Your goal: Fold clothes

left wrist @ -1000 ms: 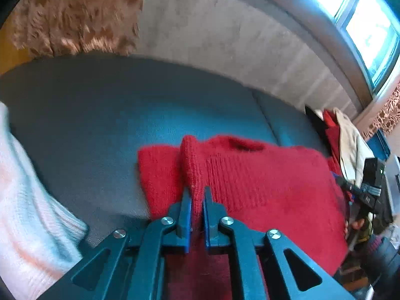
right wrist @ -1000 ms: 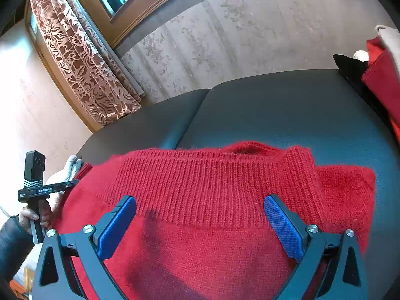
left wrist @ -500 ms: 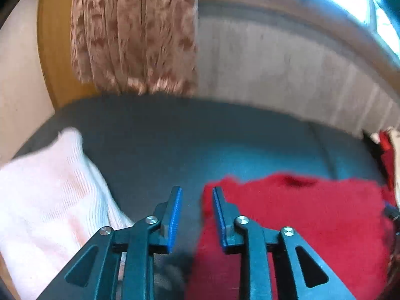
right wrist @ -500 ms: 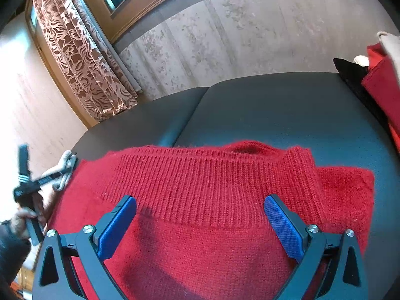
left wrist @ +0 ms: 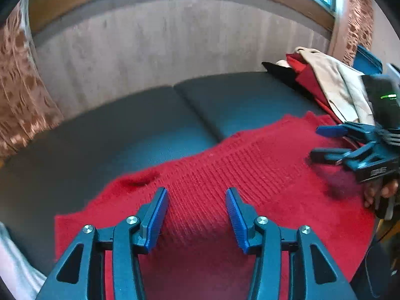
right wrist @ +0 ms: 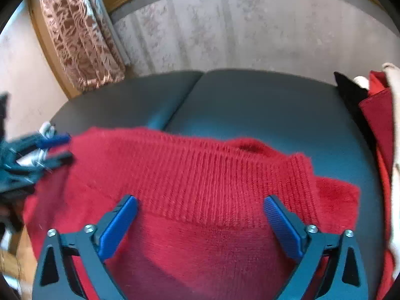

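We look across a dark grey sofa seat [left wrist: 125, 135], two cushions split by a seam running from the middle toward 12 o'clock, with bare cushion showing between the wall and the knit at 10 to 1 o'clock in both views. A red knitted sweater [right wrist: 200, 175] lies flat and folded on the seat, its long axis running 9 to 3 o'clock in the right wrist view, ribbed hem band facing the wall; its far edge is uneven, with a small pucker toward 2 o'clock. A pile of red, beige and black clothes [left wrist: 325, 85] sits at 2 o'clock in the left view, just beside the sweater's corner. A white knitted garment [left wrist: 15, 270] shows at 8 o'clock. Our left tool [left wrist: 197, 215] hangs over the sweater with blue pads spread, nothing between them. Our right tool [right wrist: 200, 222] is spread wider above the ribbing, likewise holding nothing; whether either touches the knit we cannot tell.
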A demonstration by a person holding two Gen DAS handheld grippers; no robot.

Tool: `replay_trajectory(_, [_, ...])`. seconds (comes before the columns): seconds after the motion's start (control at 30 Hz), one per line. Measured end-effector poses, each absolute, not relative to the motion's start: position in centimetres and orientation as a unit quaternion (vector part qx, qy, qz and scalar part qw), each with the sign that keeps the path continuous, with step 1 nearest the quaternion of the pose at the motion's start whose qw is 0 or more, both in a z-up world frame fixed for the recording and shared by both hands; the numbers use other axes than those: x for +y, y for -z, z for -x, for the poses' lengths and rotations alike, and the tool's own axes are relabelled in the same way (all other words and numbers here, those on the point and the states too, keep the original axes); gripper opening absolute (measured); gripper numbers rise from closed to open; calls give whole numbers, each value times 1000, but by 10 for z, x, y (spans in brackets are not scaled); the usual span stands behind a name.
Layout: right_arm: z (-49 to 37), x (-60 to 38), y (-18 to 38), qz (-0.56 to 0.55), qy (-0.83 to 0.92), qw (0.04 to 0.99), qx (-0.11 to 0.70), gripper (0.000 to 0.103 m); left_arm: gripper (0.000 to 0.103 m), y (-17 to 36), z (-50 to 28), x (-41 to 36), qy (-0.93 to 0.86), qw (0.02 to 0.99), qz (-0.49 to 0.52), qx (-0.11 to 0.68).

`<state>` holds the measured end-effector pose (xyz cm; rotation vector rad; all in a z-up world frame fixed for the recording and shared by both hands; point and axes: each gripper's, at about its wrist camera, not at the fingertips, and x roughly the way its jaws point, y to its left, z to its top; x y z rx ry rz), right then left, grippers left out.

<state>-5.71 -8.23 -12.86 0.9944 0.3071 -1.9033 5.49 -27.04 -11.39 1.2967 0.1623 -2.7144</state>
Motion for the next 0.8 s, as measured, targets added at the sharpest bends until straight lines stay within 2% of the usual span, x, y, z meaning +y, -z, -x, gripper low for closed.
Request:
replay_trajectory(0.1, [52, -85, 113, -382, 781, 479, 121, 85, 51, 125, -60, -273, 898, 62, -427, 92])
replay_trajectory(0.17, [47, -98, 113, -377, 778, 480, 150, 83, 44, 127, -63, -272, 902, 65, -415, 104])
replay_trajectory(0.2, [45, -106, 115, -378, 774, 478, 171, 74, 28, 127, -66, -274, 903, 66, -409, 111])
replay_trajectory(0.23, [43, -114, 118, -381, 769, 476, 191, 50, 4, 125, -69, -274, 906, 68, -402, 116])
replay_trajectory(0.27, [43, -122, 126, -388, 763, 473, 208, 38, 4, 121, -75, -270, 911, 73, -391, 112])
replay_trajectory(0.3, [44, -124, 129, -391, 762, 472, 211, 35, 4, 117, -79, -266, 915, 77, -380, 109])
replay_trajectory(0.37, [43, -122, 128, -390, 765, 473, 199, 21, 4, 109, -80, -264, 923, 78, -361, 109])
replay_trajectory(0.4, [43, -121, 125, -391, 765, 475, 191, 10, 4, 104, -80, -264, 927, 80, -350, 110])
replay_trajectory(0.43, [43, -118, 120, -387, 768, 477, 183, 7, 4, 100, -80, -264, 930, 83, -340, 111])
replay_trajectory(0.63, [47, -116, 98, -358, 792, 472, 150, 7, 5, 96, -70, -274, 933, 124, -314, 126])
replay_trajectory(0.73, [54, -115, 113, -366, 800, 453, 146, 8, 8, 136, -52, -289, 900, 165, -373, 151])
replay_trajectory(0.8, [62, -121, 136, -389, 791, 451, 141, 13, 9, 139, -56, -301, 900, 157, -358, 192])
